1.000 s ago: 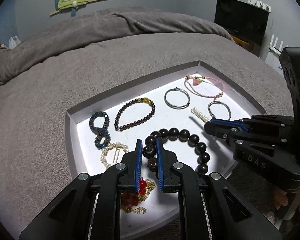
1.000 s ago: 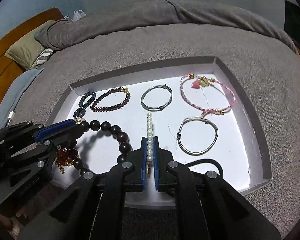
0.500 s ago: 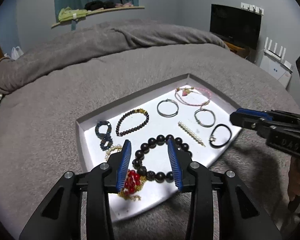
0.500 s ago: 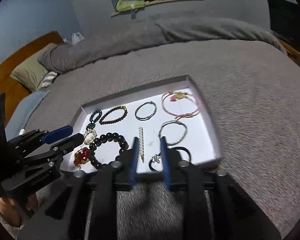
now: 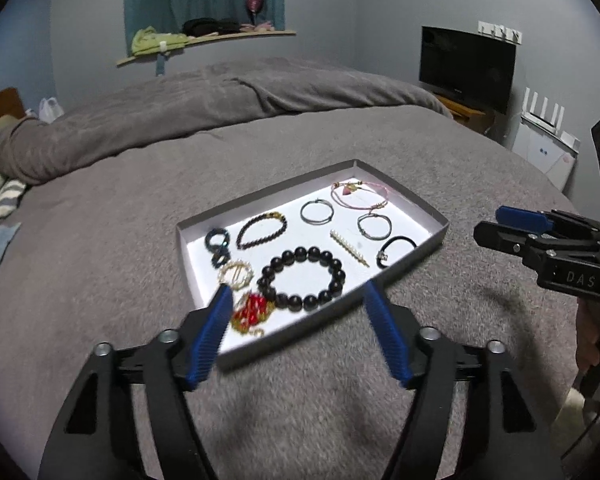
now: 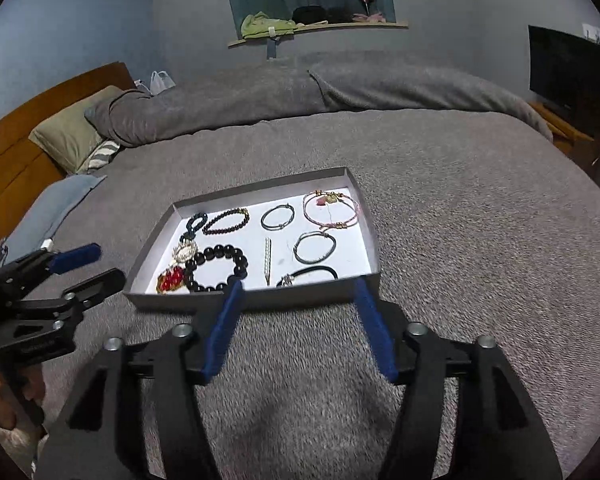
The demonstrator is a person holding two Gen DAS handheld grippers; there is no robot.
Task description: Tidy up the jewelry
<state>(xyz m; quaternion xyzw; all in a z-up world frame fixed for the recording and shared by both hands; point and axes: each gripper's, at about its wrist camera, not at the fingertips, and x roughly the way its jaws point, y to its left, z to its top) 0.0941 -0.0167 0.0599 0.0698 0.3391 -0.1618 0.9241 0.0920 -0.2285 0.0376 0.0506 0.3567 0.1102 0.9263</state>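
Both tongs, left (image 5: 300, 336) and right (image 6: 296, 326), spread wide, empty. Jewelry tray (image 6: 256, 300) on soft bed (image 6: 460, 220) just ahead; nudging its rim probably tips it, tangling black bead bracelet (image 5: 302, 278) with red piece (image 5: 252, 312).

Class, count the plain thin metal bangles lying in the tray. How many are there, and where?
2. One bangle lies in the tray's far row beside the pink cord bracelet; the other bangle lies just nearer, below that pink bracelet. None seems hidden.

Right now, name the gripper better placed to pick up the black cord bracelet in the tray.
Right. The right gripper, open, faces the tray corner where the black cord bracelet lies; the left gripper fronts the red beads' end.
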